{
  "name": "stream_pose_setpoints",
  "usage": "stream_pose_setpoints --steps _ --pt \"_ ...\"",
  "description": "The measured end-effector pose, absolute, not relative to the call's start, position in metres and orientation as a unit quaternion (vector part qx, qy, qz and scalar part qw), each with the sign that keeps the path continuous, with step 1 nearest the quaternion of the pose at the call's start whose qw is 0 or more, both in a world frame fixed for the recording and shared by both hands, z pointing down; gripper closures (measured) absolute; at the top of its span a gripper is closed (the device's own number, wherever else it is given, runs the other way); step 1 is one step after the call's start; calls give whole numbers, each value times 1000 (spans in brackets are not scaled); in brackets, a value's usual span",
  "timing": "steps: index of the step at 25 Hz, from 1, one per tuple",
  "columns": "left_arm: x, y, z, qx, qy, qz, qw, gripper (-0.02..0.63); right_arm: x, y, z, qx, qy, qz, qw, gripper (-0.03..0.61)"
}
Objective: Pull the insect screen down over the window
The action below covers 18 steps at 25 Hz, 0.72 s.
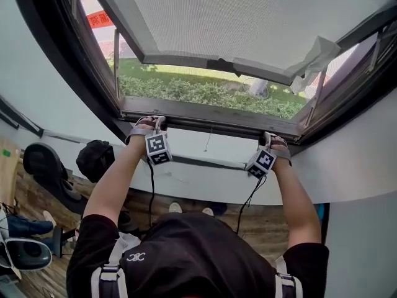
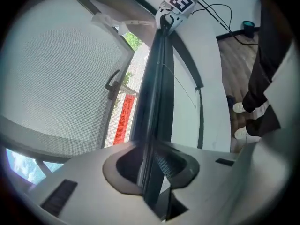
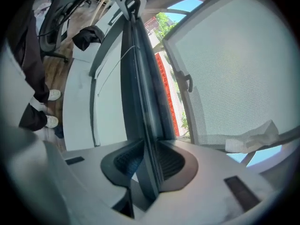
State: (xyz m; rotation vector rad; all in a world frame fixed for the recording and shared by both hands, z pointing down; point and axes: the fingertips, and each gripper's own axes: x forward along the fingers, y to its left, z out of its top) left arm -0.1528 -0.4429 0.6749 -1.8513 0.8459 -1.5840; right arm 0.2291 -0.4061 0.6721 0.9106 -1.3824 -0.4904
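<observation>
The insect screen's dark bottom bar (image 1: 211, 124) lies along the lower edge of the window frame. My left gripper (image 1: 152, 124) is at the bar's left end and my right gripper (image 1: 271, 138) at its right end. In the left gripper view the bar (image 2: 157, 78) runs between the jaws of the left gripper (image 2: 151, 154), with slim gaps beside the pads, so it is open. The right gripper view shows the same: the bar (image 3: 143, 78) passes between the parted jaws of the right gripper (image 3: 146, 161). Each gripper sees the other at the bar's far end.
An outward-tilted window sash (image 1: 248, 17) hangs above, with a white rag (image 1: 316, 58) at its right corner. A hedge (image 1: 205, 92) grows outside. Below the sill is a white wall with a thin cord (image 1: 206, 143). An office chair (image 1: 46, 166) and a black bag (image 1: 96, 157) stand at the left.
</observation>
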Motion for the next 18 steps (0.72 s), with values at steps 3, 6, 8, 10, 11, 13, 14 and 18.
stream_pose_setpoints --steps 3,6,8,10,11,13,14,18 --pt "-152 -433 666 -716 338 -557 250 511 222 -398 665 431 -647 -185 601 459" --pt "-143 -420 645 -770 383 -475 190 570 206 -392 632 499 -704 -147 484 496" --pt "-135 -414 623 -807 420 -392 140 591 192 -386 599 551 -738 -98 376 565" --pt "-128 -408 594 -832 456 -301 89 598 179 -380 572 581 -766 -45 271 572" --pt "-125 -404 579 -840 473 -257 65 600 174 -376 560 589 -776 -28 226 572" --pt "-120 -396 552 -847 500 -180 27 600 162 -369 533 600 -786 -12 149 574" --pt "-118 -391 541 -846 511 -151 15 600 157 -364 520 605 -787 -9 118 574" --pt "-109 -363 517 -838 538 -98 3 600 140 -344 489 626 -779 -3 39 574"
